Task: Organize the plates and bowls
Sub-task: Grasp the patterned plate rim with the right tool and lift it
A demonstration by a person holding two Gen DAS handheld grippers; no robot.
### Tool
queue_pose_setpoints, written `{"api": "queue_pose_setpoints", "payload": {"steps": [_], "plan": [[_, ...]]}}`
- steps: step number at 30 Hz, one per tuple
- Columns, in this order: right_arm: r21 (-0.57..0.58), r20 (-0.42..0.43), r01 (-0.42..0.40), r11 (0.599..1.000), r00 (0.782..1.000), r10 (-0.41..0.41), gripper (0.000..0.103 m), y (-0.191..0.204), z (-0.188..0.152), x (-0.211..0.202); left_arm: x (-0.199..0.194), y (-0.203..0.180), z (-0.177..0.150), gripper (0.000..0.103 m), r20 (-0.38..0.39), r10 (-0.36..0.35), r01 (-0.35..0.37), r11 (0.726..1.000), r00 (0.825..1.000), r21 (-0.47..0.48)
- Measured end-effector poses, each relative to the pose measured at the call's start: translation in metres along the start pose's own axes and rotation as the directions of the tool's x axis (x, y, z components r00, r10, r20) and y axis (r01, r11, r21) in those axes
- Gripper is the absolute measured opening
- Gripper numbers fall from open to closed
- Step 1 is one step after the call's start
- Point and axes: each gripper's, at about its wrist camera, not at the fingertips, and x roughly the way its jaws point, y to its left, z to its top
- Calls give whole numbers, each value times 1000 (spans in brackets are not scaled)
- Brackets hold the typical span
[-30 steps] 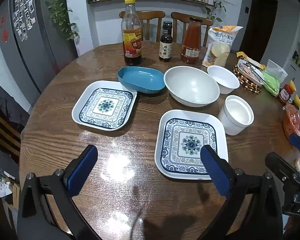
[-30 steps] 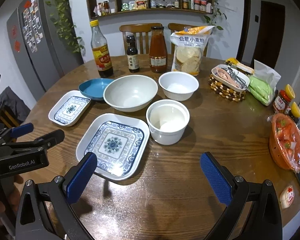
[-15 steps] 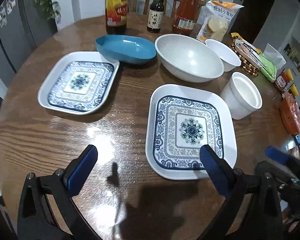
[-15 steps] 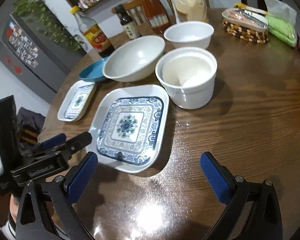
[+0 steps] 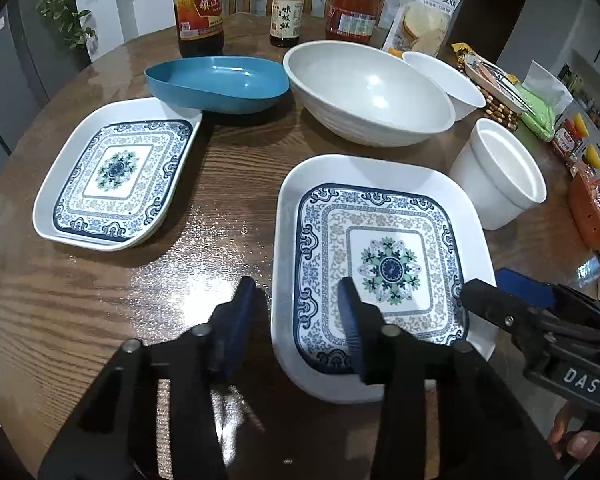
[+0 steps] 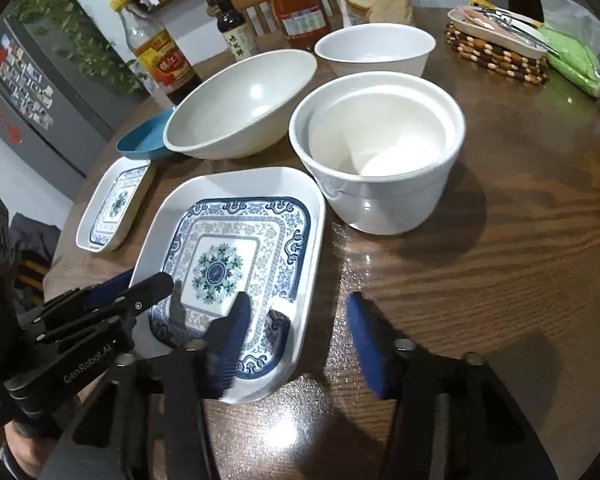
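Round brown wooden table (image 5: 228, 184) in a home kitchen, bottles and snacks at the back. Both grippers straddle opposite edges of the near square white plate with the blue floral pattern (image 5: 380, 256). Left gripper (image 5: 298, 312) and right gripper (image 6: 298, 320) are closing, rim between the fingers, not pinched yet. I'd seat both pads evenly before lifting, glossy rims slip. Its twin plate (image 5: 116, 172) sits well to the left.
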Motion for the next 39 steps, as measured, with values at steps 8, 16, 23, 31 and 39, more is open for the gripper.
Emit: {"api": "queue_pose_setpoints", "payload": {"steps": [8, 16, 23, 31, 39], "plan": [[-16, -10, -21, 1000, 1000, 21, 21, 6, -3, 1, 0, -1, -3, 23, 7, 23, -23, 1000, 1000, 21], [-98, -26, -87, 991, 996, 85, 21, 44, -12, -8, -29, 17, -22, 21, 40, 85, -84, 996, 996, -32], [-178, -94, -169, 969, 984, 154, 21, 80, -29, -2, -57, 42, -49, 22, 48, 163, -157, 982, 985, -107], [-206, -154, -172, 963, 978, 142, 29, 97, -35, 13, -63, 69, -71, 21, 13, 196, -189, 962, 981, -197], [-203, -104, -186, 961, 980, 167, 41, 96, -24, 1, -76, 70, -67, 67, 69, 253, -235, 951, 965, -200]]}}
